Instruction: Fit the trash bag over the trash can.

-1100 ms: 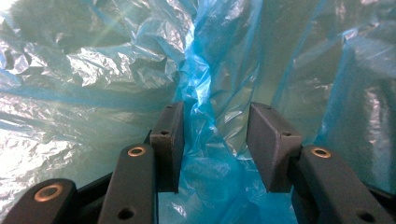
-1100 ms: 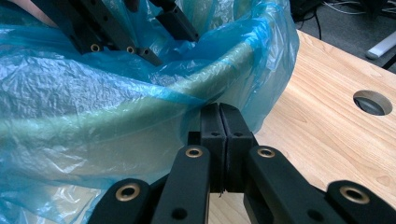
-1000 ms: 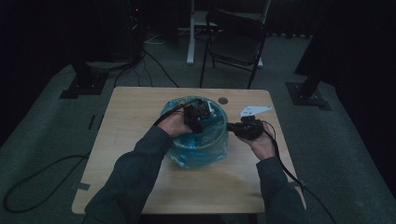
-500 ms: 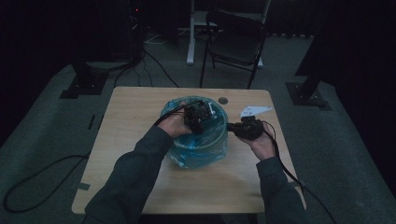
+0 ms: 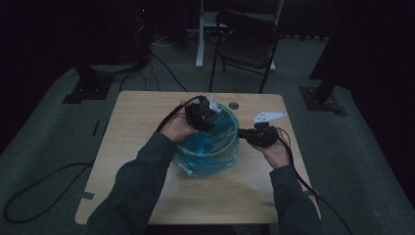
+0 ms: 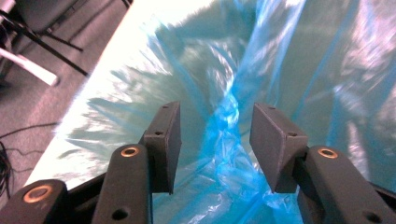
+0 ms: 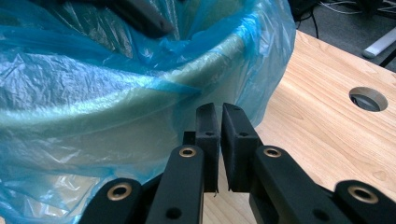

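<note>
The bucket [image 5: 208, 147] with its blue bag [image 7: 93, 60] stands mid-table [image 5: 147, 127]. Since a second ago the left gripper [image 6: 215, 140] has lifted a little over the far rim, its jaws spread with a twisted fold of bag between them, unpinched. The right gripper [image 7: 219, 140], just beside the bucket, has just been parting its jaws to a slit, nothing inside

A light wooden table [image 5: 147, 147] serves as the landmark. A round cable hole [image 5: 234, 105] sits in its top near the far edge. Beyond that far edge stands a dark folding chair [image 5: 247, 41] (beside a white post [image 5: 199, 34]). Black stand bases [image 5: 85, 90] rest on grey carpet off the table's far corners, and a loose cable [image 5: 44, 191] curls beside its left edge.
</note>
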